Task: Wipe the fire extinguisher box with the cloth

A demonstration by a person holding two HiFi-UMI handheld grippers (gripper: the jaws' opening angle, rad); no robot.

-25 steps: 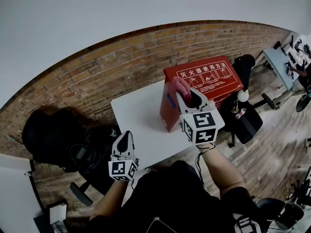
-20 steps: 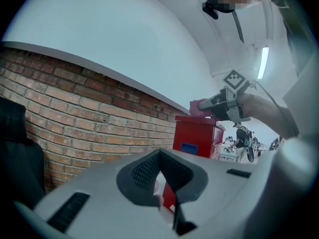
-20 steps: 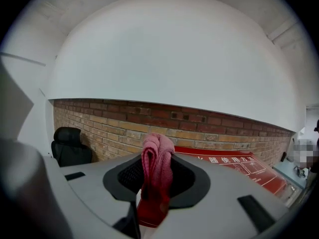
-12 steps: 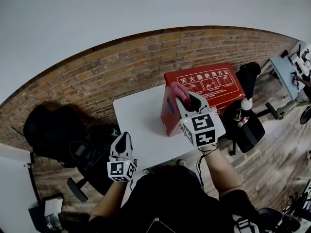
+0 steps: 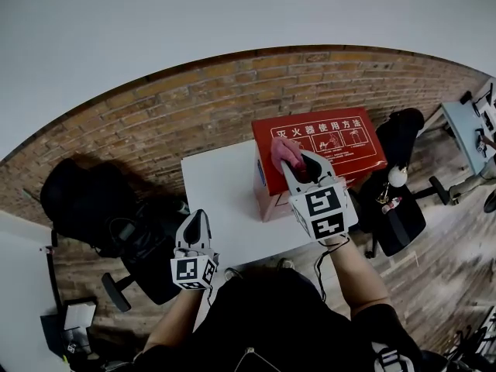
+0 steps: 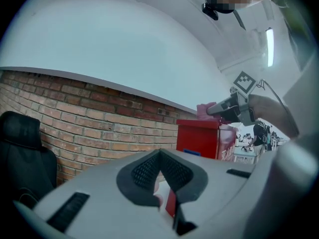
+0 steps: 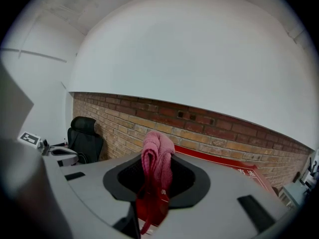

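A red fire extinguisher box (image 5: 325, 142) with white print on top stands on the right part of a white table (image 5: 221, 192), against the brick wall. My right gripper (image 5: 291, 161) is shut on a pink cloth (image 5: 284, 150) and holds it against the box's top near its left edge. In the right gripper view the cloth (image 7: 157, 159) hangs bunched between the jaws over the red box top (image 7: 227, 168). My left gripper (image 5: 194, 222) hovers at the table's front left corner, jaws together and empty. In the left gripper view the box (image 6: 207, 138) and the cloth (image 6: 204, 111) show ahead.
A black office chair (image 5: 93, 215) stands left of the table. Another black chair (image 5: 395, 200) with small bottles is right of the box. The brick wall (image 5: 186, 118) runs behind the table. A grey desk (image 5: 469, 118) sits at the far right.
My right gripper with the cloth has slid a little leftward and back along the box top. The left gripper has stayed put.
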